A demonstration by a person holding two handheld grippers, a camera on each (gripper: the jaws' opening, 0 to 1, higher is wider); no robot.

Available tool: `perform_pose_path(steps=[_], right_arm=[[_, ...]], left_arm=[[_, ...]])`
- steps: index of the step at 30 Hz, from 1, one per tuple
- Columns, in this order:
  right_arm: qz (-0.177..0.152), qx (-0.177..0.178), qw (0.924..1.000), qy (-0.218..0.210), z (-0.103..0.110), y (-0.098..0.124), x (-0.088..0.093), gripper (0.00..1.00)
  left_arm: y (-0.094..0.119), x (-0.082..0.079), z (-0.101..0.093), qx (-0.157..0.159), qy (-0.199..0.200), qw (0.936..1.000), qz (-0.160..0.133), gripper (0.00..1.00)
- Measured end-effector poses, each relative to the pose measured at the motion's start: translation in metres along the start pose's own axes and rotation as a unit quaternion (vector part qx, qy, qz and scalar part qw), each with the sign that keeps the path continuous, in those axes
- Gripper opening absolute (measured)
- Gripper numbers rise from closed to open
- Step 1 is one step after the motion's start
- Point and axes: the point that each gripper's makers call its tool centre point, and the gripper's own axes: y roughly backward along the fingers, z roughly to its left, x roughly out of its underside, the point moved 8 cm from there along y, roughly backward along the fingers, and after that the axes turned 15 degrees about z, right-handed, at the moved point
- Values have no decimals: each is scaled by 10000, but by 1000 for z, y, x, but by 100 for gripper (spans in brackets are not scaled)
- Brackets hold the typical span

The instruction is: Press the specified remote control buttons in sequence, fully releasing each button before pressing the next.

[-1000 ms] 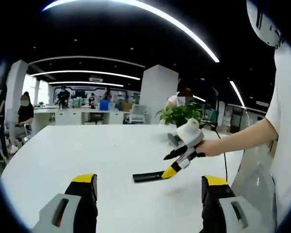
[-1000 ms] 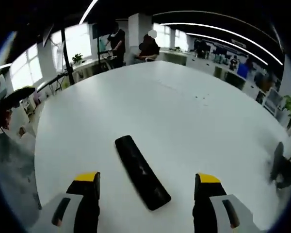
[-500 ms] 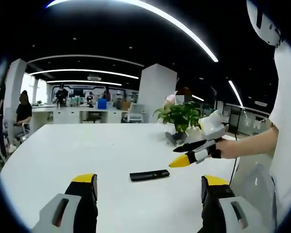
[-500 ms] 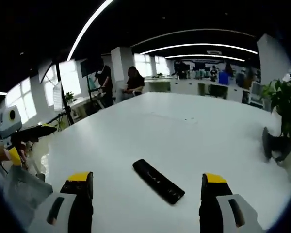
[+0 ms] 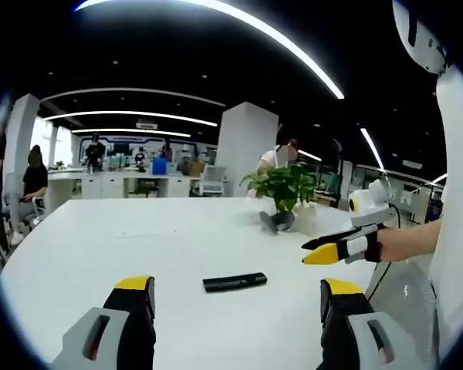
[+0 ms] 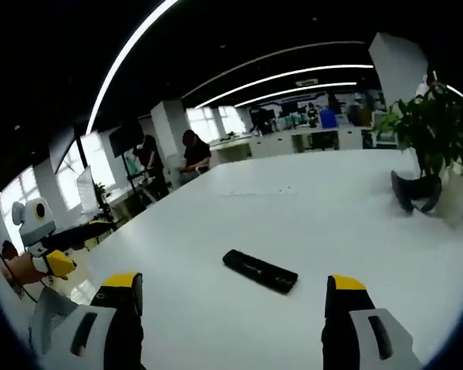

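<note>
With the black remote [image 5: 234,282] lying flat mid-table [image 5: 100,247], well clear of its edges, and both the left gripper [image 5: 235,308] and right gripper [image 6: 230,308] wide and empty above it, a hurried descent could miss the intended button.

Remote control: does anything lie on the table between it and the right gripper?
Nothing visible does. In the right gripper view the black remote control lies flat on the white table, and only bare tabletop separates it from the open right gripper. The potted plant stands far off to the side.
</note>
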Motion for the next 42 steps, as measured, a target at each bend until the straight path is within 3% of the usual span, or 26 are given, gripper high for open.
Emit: perform_pose_path(steps=[4, 6, 15, 21, 42], right_arm=[[-176, 148, 9997, 19, 6, 11, 5, 99], [-255, 396, 9983, 349, 7, 16, 7, 99], [-388, 392, 9979, 334, 19, 32, 12, 99], [-334, 548, 9955, 693, 29, 41, 12, 99], [-402, 553, 9951, 715, 36, 39, 8, 97]], left_arm=[[-1, -1, -4, 7, 10, 10000, 7, 92], [-2, -1, -6, 20, 26, 10000, 15, 92], [-3, 1, -8, 0, 17, 10000, 78, 92], [-2, 0, -5, -78, 70, 9999, 24, 92], [3, 16, 18, -127, 10, 9999, -112, 91]])
